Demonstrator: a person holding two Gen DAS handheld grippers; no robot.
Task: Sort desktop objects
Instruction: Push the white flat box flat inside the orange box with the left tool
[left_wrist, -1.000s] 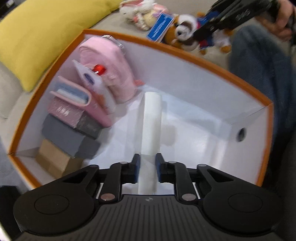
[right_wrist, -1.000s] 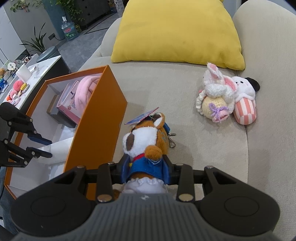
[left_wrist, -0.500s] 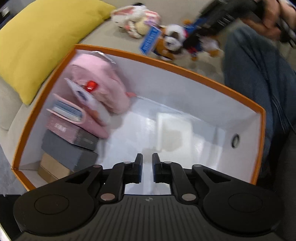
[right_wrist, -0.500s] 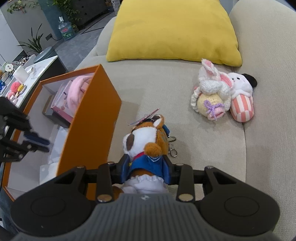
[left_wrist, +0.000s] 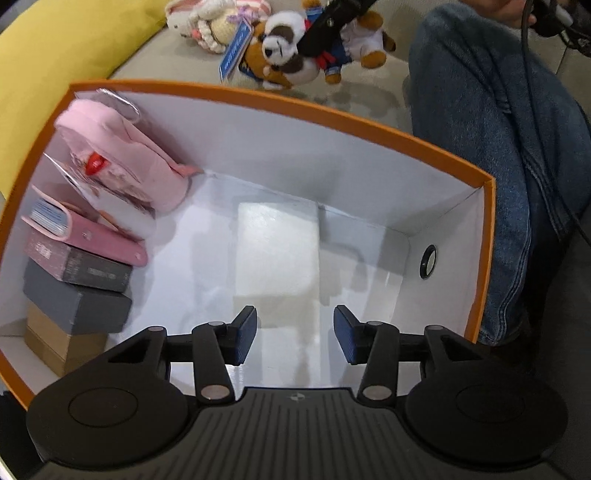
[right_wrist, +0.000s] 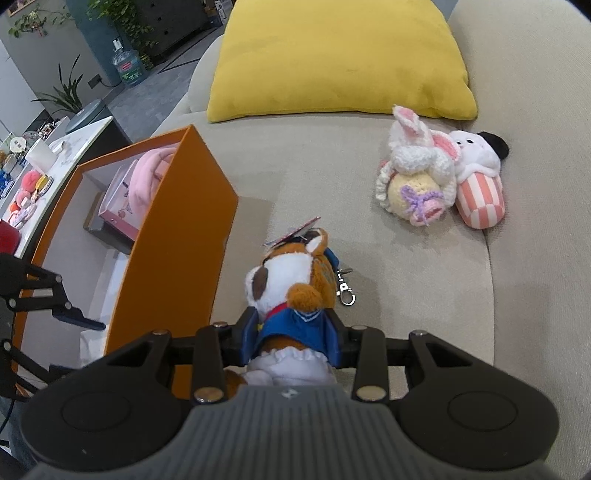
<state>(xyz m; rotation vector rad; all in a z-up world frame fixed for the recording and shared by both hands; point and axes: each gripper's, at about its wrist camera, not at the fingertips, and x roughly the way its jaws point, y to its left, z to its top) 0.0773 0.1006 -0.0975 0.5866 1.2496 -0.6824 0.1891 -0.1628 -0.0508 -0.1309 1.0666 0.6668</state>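
Plush dog (right_wrist: 291, 284) on sofa (right_wrist: 406, 295) beside orange box (left_wrist: 332, 110), clamped in right gripper (right_wrist: 291, 339); left gripper (left_wrist: 293, 338) over box, jaws opening, empty; white pack (left_wrist: 277, 251) flat on box floor.

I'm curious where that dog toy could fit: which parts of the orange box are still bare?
Inside the orange box, the floor is bare between the flat white packet and the wall with the round hole. The opposite side is crowded: stacked boxes, a pink notebook and a pink pouch.
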